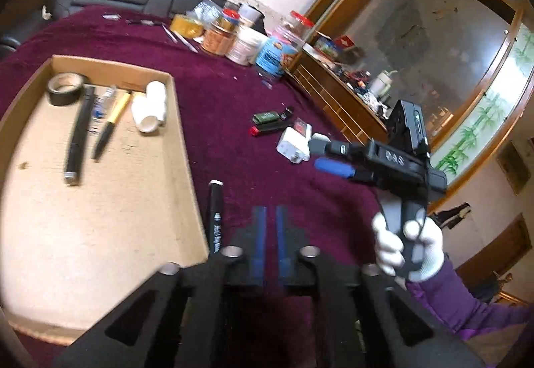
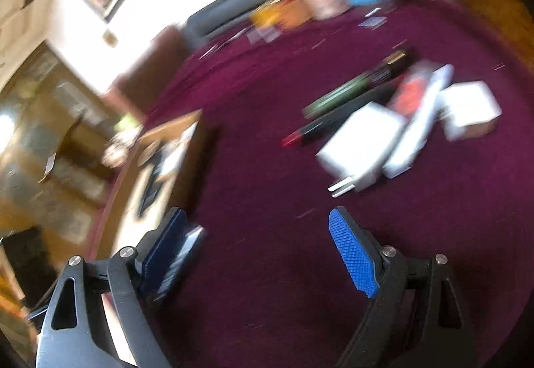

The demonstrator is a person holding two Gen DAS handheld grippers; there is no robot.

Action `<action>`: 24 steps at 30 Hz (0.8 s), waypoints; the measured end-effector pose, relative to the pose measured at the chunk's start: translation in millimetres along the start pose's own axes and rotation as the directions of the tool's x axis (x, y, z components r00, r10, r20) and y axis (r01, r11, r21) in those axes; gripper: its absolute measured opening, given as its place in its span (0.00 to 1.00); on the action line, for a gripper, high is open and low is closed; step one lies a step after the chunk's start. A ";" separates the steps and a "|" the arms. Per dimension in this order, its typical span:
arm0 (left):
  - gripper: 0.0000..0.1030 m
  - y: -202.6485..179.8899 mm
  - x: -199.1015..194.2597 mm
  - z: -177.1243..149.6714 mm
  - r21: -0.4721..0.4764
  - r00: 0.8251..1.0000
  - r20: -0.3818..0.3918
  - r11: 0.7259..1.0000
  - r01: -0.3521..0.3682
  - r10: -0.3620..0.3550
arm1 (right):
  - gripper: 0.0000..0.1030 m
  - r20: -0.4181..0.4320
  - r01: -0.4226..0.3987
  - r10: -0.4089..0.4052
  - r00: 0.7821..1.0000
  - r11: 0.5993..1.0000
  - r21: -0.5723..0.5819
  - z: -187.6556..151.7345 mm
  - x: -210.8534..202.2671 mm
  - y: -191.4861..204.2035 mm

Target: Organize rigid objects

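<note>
The left gripper [image 1: 271,224] points forward and downward, its blue-padded fingers [image 1: 259,234] nearly together with only a thin gap and nothing between them. The right gripper [image 2: 263,254] tilts down toward the surface [image 2: 267,167], its fingers [image 2: 353,254] spread wide and empty. In the left wrist view a white-gloved right hand [image 1: 409,249] grips its black handle, a purple sleeve [image 1: 464,301] behind the wrist.

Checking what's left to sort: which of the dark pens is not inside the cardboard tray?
The black pen with the white tip, lying on the maroon cloth just outside the tray's right wall, beside the left gripper. The others lie inside with the tape roll.
</note>
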State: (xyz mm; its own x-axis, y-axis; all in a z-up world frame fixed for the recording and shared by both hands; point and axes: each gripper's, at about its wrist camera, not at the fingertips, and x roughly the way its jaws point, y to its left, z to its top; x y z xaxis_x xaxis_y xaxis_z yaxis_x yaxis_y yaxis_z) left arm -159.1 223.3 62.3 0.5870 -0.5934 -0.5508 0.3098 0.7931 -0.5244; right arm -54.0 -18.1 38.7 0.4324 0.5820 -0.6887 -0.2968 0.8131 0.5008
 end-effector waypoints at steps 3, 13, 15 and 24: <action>0.26 6.4 -13.0 -2.6 -0.025 0.998 0.040 0.998 -0.051 0.052 | 0.86 -0.081 -0.015 0.012 0.997 0.999 -0.048 -23.3 30.3 33.5; 0.36 11.8 -34.1 0.2 -0.063 0.988 0.102 0.992 -0.109 0.115 | 0.59 -0.011 0.211 -0.228 0.974 0.917 -0.339 -63.1 56.9 114.1; 0.36 11.2 -35.9 -0.7 -0.058 0.988 0.111 0.994 -0.097 0.103 | 0.57 -0.003 0.251 -0.268 0.963 0.906 -0.340 -62.7 51.0 103.5; 0.37 13.4 -30.1 -2.3 -0.070 0.991 0.092 0.994 -0.090 0.096 | 0.57 -0.056 0.217 -0.239 0.969 0.941 -0.259 -63.7 69.7 95.8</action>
State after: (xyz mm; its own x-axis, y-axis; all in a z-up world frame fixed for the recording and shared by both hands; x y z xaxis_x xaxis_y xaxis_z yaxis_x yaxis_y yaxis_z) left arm -174.4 251.4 70.4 0.6807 -0.4992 -0.5362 0.2028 0.8317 -0.5168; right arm -106.6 101.2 5.2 0.4423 0.3707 -0.8167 -0.4063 0.8946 0.1860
